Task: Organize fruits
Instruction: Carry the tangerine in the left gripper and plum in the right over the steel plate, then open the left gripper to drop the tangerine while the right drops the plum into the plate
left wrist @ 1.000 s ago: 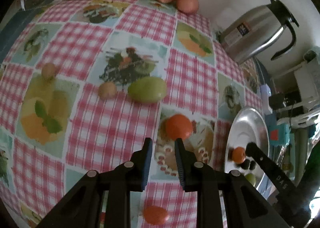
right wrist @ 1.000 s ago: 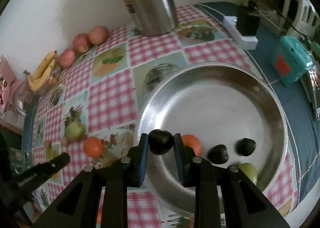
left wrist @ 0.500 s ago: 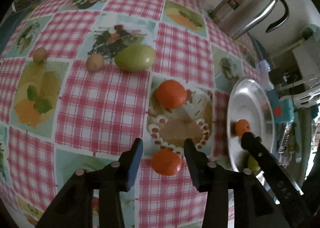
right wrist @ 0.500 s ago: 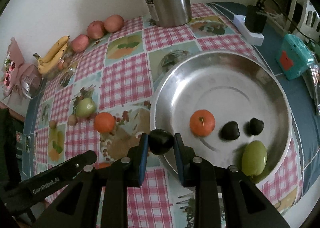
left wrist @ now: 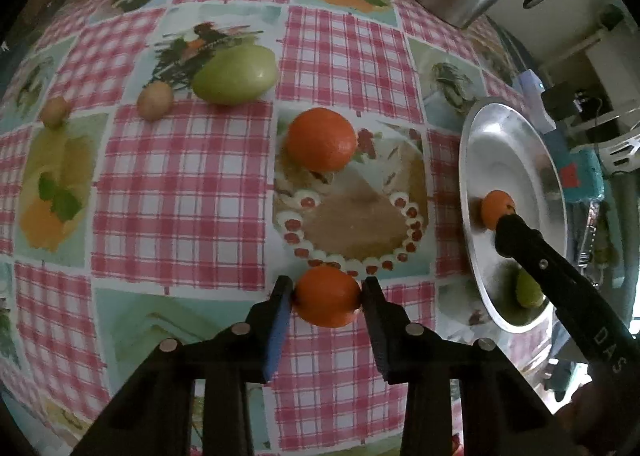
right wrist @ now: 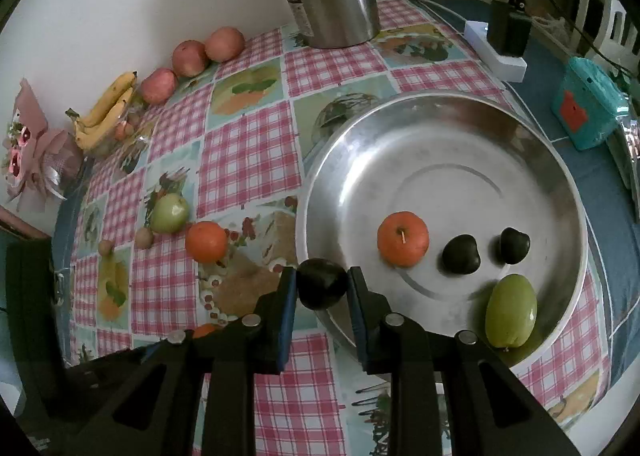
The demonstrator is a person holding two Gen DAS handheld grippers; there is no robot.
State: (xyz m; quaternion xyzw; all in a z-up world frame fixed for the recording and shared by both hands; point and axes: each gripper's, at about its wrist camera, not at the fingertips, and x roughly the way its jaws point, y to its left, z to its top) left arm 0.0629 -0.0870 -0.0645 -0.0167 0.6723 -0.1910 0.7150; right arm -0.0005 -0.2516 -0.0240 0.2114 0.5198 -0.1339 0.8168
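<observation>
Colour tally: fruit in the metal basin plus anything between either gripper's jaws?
Orange: 2, one basin orange, one table orange the left gripper has just been closing on.
Dark: 3, two dark fruits in the basin, one held dark fruit in the right gripper.
Green: 1, a green fruit.
Total: 6.

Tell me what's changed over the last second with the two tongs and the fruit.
The left tongs came down over the near orange; their jaws opened, have just been closing, and now press its sides. The right tongs drew back toward the metal bowl's near rim. They still grip the dark fruit. The fruit in the bowl and the other orange on the cloth stayed put.
</observation>
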